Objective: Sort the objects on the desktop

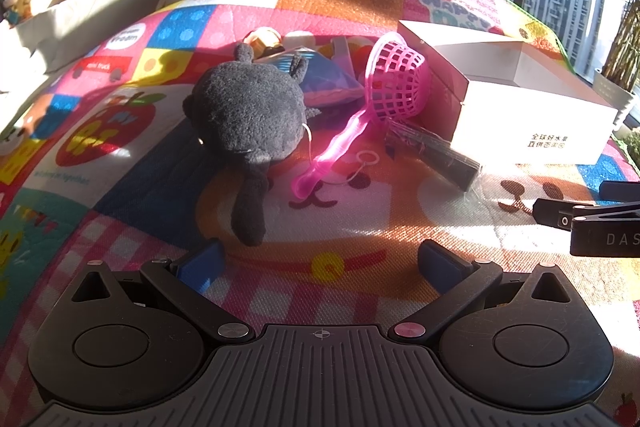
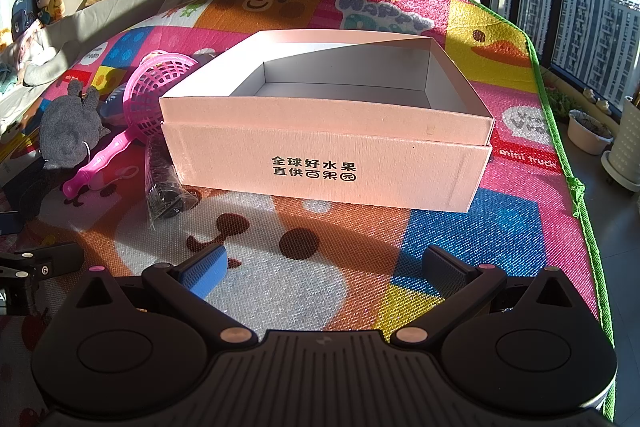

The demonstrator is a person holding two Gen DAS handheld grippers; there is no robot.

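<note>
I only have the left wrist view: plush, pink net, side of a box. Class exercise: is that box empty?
Observer: Yes. The right view looks into the box; only bare white floor shows.
Operator: Is the right gripper holding anything?
Observer: No. The right gripper is open with only mat between its fingers.
Operator: What's right of the box?
Observer: Only mat out to its green edge.
</note>
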